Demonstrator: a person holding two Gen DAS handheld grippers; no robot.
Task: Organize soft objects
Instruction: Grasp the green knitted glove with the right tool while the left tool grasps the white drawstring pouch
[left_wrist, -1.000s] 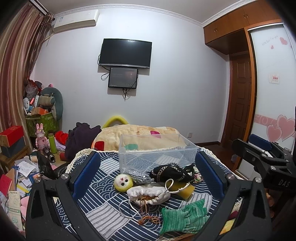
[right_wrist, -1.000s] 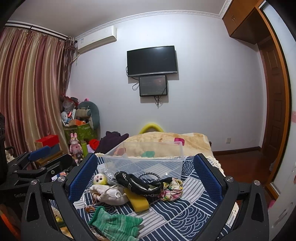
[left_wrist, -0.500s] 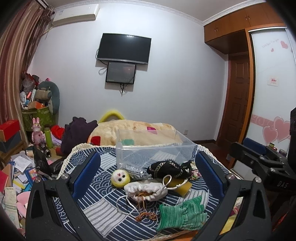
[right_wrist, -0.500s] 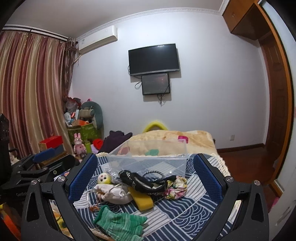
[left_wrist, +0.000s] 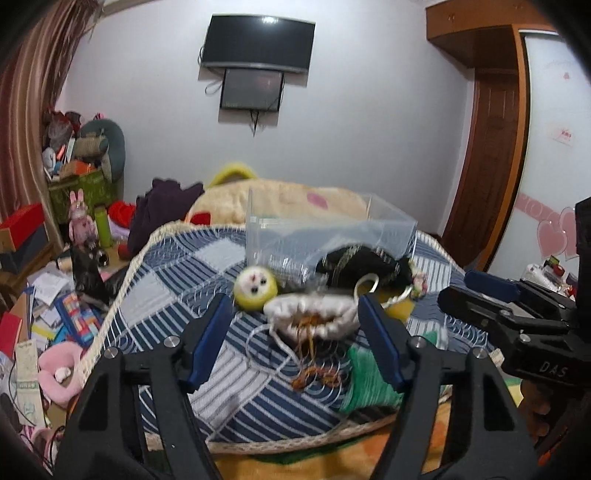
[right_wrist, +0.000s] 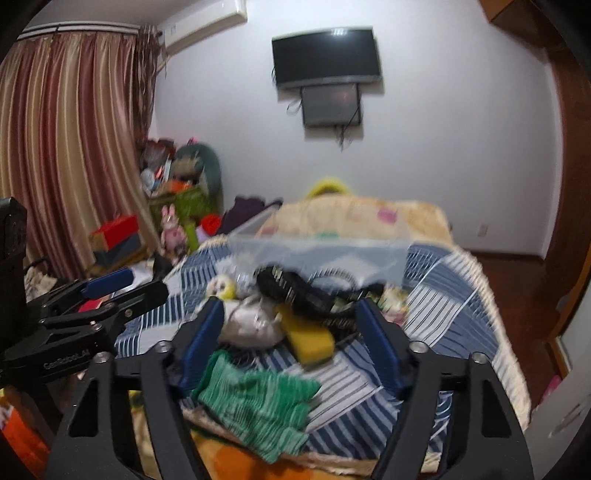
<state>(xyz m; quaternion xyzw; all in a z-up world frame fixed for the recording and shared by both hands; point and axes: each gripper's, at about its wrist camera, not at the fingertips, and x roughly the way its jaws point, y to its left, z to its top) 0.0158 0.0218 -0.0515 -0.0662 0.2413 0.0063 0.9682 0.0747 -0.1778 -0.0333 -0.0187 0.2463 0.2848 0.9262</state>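
**Both grippers hung open over the pile on the bed**

The left gripper (left_wrist: 295, 325) stood with its jaws apart and nothing between them, framing the white pouch (left_wrist: 314, 321). The right gripper (right_wrist: 288, 328) was likewise parted and empty, above the sponge (right_wrist: 310, 339) and the green cloth (right_wrist: 258, 402). Just beyond the pouch lay a yellow toy (left_wrist: 255, 291) and a black bag (left_wrist: 362, 264), both beside the clear bin (left_wrist: 328, 229). All of it rested on a blue patterned quilt (left_wrist: 177, 291). A TV (left_wrist: 258, 44) hung on the far wall, curtains (right_wrist: 70, 147) to the left.
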